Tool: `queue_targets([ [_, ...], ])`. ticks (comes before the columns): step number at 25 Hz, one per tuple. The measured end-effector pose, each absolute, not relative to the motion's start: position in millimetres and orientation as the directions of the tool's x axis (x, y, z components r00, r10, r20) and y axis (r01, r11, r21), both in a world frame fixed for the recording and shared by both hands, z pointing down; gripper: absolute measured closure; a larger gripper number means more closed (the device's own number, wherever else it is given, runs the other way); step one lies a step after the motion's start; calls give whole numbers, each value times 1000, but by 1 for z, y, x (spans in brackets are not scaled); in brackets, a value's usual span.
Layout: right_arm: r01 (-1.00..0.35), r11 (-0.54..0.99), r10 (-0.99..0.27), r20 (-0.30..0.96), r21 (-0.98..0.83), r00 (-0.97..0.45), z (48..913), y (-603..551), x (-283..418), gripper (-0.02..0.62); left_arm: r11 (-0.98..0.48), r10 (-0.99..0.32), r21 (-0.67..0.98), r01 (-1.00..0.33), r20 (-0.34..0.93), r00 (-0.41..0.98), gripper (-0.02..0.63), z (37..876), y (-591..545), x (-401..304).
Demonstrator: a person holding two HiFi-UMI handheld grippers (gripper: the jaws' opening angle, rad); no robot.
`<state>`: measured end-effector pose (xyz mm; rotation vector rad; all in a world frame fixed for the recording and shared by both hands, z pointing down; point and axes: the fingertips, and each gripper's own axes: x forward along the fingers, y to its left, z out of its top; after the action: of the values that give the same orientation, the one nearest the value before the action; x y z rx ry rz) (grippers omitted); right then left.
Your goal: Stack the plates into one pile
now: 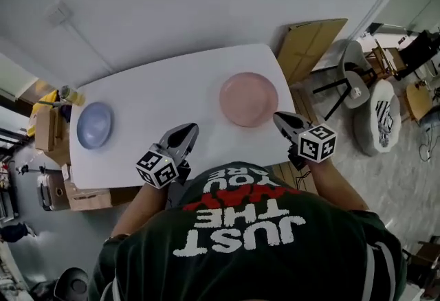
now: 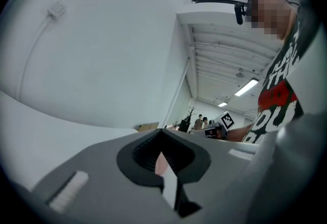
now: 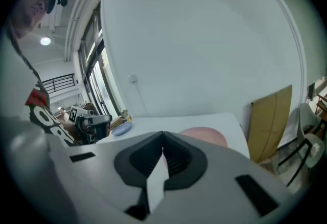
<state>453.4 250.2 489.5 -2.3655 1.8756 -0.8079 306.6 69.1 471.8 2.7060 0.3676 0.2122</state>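
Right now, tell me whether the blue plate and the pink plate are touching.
Apart. The head view shows the blue plate near the table's left edge and the pink plate toward its right, with bare white table between them.

Person's dark shirt [image 1: 240,238] — white print, upside down: "JUST THE"; red line unclear

On the white rectangular table [image 1: 172,86], the round blue plate [image 1: 95,124] lies near the left edge and the round pink plate [image 1: 248,99] toward the right, well apart. The left gripper [image 1: 188,130] is at the near edge between them, the right gripper [image 1: 279,117] just beside the pink plate's near-right rim. A flat brown cardboard sheet [image 1: 309,45] stands beyond the table's far right corner.
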Motion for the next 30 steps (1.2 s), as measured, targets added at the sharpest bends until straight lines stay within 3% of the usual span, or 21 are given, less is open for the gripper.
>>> queue_targets([
  [5,-940,-157,-916,399,-304,24,486,290,501,588,-873,143,481,83,90,986,606,471,129,356],
  [14,-937,-130,-888,459,-325,-36,504,297,524,586,-895,148,438,79,127,981,607,457,177,379],
  [19,-868,-279,-816,578,-411,-11,568,287,546,583,-895,115,445,39,146,982,607,463,168,360],
  [20,-844,-320,-789,615,-430,-14,587,283,554,563,-894,107,447,29,150,983,606,464,165,357],
  [22,-786,-398,-736,677,-473,-34,623,271,570,451,-890,93,456,10,159,983,606,467,161,352],
  [23,-759,-433,-715,698,-487,-40,638,264,576,441,-888,90,460,3,168,982,606,470,160,350],
  [30,-668,-544,-620,780,-508,-89,707,226,592,426,-892,19,443,-92,240,971,607,486,162,329],
])
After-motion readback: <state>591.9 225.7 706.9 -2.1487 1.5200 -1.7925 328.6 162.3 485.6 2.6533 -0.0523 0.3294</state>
